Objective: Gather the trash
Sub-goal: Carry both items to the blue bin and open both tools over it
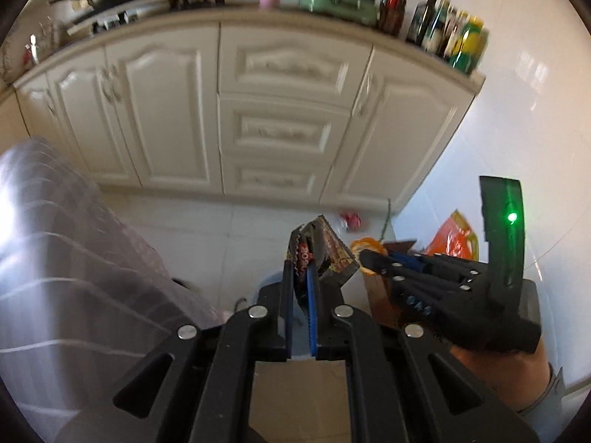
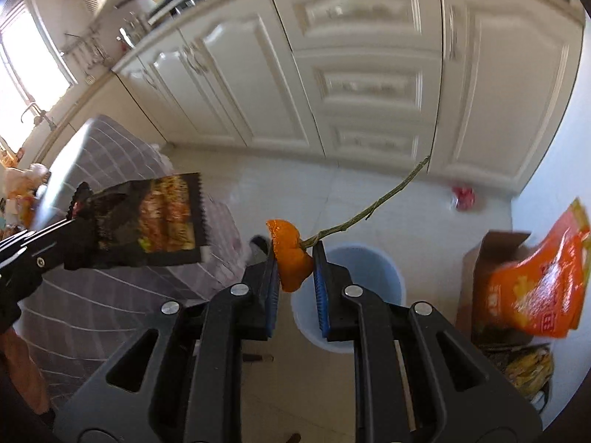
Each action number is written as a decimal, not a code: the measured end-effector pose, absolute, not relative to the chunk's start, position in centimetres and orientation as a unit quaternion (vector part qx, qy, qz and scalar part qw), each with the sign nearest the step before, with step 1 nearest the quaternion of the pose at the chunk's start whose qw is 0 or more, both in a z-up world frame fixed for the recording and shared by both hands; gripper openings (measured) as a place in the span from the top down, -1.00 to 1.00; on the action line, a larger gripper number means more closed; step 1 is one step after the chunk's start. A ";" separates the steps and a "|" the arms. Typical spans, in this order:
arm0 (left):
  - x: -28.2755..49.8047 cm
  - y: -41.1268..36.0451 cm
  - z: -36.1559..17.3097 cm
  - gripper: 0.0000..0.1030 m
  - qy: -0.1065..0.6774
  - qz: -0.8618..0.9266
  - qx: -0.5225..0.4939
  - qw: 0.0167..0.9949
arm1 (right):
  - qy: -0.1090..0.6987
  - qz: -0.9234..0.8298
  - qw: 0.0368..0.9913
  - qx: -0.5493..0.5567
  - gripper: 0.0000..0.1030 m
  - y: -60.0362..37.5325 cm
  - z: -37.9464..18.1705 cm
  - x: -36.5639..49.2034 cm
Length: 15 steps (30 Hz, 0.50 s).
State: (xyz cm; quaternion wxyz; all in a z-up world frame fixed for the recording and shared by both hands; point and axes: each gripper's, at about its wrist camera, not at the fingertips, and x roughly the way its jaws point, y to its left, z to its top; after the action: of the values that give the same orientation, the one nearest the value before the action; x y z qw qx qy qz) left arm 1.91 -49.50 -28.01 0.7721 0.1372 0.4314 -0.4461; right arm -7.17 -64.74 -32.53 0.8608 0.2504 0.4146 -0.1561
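Kitchen, white tiled floor [image 2: 280, 199], cream cabinets [image 1: 166, 110] under a cluttered counter; both views smeared by motion.

Item 1: pale blue waste bin [image 2: 384, 273], open-topped, standing on the floor. In the right wrist view we see it directly beyond and below our right claw.

Item 2: orange peel [image 2: 291, 258] with a long thin stem [image 2: 369, 210] trailing off towards the cabinets. The right gripper [image 2: 293, 258] is clamped on it, blue pads pressing either side.

Item 3: dark snack wrapper [image 1: 328, 254], crumpled, printed, serrated edge. The left gripper [image 1: 301, 269] is closed tight on it, the foil sticking out past the tips. In the right wrist view the wrapper hangs left of the bin, in front of a table with a checked cloth [image 2: 110, 295].

Item 4: loose pieces not yet gathered: a small red scrap [image 2: 463, 195] on the floor by the cabinet foot; an orange packet [image 2: 535, 295] resting on a brown cardboard box [image 2: 480, 258] right of the bin.

Step in hand, as we judge it: carrying two held pieces to the bin. The peel looks nearly over the opening; the wrapper sits further off.

Next move calls for: bringing each claw over the bin mouth before parting the pads, minding that the long stem clears the rim, and keeping the two grippers from knocking together, since they sit close.
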 end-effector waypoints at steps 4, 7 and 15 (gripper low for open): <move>3.1 -52.9 -31.9 0.89 0.470 -0.439 0.146 0.752 | 0.437 -0.154 0.843 0.274 0.66 -66.6 -36.3 -6.1; 4.0 -54.0 -33.5 0.88 0.486 -0.434 0.144 0.745 | 0.450 -0.150 0.832 0.288 0.66 -67.4 -38.2 -5.4; 6.4 -55.4 -36.8 -0.44 0.509 -0.410 0.147 0.742 | 0.468 -0.171 0.812 0.305 -0.38 -68.6 -41.7 -4.7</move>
State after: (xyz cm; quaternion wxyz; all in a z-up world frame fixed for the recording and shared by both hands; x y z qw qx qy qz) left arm 6.43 -55.43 -36.78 0.7423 0.1466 0.5090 -0.4104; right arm -4.72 -68.61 -41.66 0.8118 0.3047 0.4680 -0.1705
